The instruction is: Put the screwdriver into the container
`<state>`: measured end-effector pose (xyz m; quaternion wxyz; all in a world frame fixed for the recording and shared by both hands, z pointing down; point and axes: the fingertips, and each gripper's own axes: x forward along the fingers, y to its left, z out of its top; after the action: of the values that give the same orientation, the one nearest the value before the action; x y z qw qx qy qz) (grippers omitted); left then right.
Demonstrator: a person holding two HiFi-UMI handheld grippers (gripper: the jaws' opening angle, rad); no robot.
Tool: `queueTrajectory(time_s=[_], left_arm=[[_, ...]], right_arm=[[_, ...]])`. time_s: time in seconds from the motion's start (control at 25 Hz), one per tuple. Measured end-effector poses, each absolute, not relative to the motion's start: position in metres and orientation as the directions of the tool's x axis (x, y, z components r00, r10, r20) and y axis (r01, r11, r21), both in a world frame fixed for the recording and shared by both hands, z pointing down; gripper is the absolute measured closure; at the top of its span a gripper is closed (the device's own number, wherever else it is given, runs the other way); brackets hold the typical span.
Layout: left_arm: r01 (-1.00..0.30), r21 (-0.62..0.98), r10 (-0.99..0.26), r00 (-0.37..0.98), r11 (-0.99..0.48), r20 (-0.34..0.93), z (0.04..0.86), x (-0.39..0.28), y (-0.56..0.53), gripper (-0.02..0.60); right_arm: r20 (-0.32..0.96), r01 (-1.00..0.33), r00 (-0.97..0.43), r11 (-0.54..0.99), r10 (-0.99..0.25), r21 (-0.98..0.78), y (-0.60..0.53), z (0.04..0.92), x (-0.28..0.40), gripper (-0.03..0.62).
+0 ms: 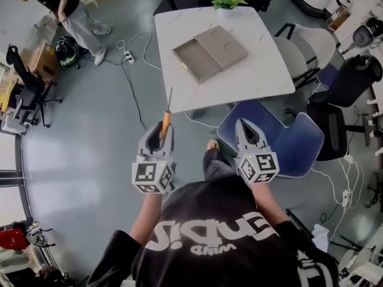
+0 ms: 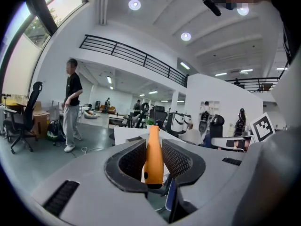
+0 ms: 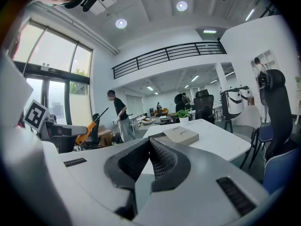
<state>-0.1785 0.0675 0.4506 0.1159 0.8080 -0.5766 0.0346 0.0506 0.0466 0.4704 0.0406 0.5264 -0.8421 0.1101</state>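
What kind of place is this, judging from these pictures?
Probably an open-plan office or lab: office chairs stand around a white table, and a mezzanine railing runs above a large hall with more desks.

A container (image 1: 209,54) lies on the desk (image 1: 263,70), a plant (image 1: 226,0) behind it. Before the desk, the left tongs (image 1: 160,130) hold a screwdriver (image 1: 166,118), the right tongs (image 1: 247,127) alongside.

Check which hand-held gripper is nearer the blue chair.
Right. The right hand-held gripper hangs at the left edge of the blue chair; the left hand-held gripper, shut on the screwdriver, is farther left.
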Motion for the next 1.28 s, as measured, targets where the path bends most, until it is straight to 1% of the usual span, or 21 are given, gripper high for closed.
queueTrajectory(time_s=[0.4,0.8,1.04,1.28], left_arm=[[-0.952,0.136,-0.933,0.297,-0.273,0.204,0.431,-0.159,-0.034,0.466],[-0.966,0.136,-0.944,0.245,-0.219,0.220,0.428,-0.137,-0.106,0.466],[-0.962,0.133,-0.935,0.263,-0.237,0.238,0.428,-0.138,-0.135,0.466],[-0.955,0.112,-0.911,0.297,-0.276,0.285,0.440,-0.143,-0.167,0.467]], right_arm=[[0.183,-0.866,-0.498,0.476,-0.847,-0.154,-0.061,0.453,0.064,0.582],[0.186,-0.836,-0.547,0.520,-0.816,-0.174,-0.141,0.453,0.086,0.582],[0.195,-0.836,-0.547,0.518,-0.814,-0.180,-0.168,0.454,0.081,0.582],[0.189,-0.857,-0.512,0.482,-0.838,-0.184,-0.186,0.450,0.076,0.582]])
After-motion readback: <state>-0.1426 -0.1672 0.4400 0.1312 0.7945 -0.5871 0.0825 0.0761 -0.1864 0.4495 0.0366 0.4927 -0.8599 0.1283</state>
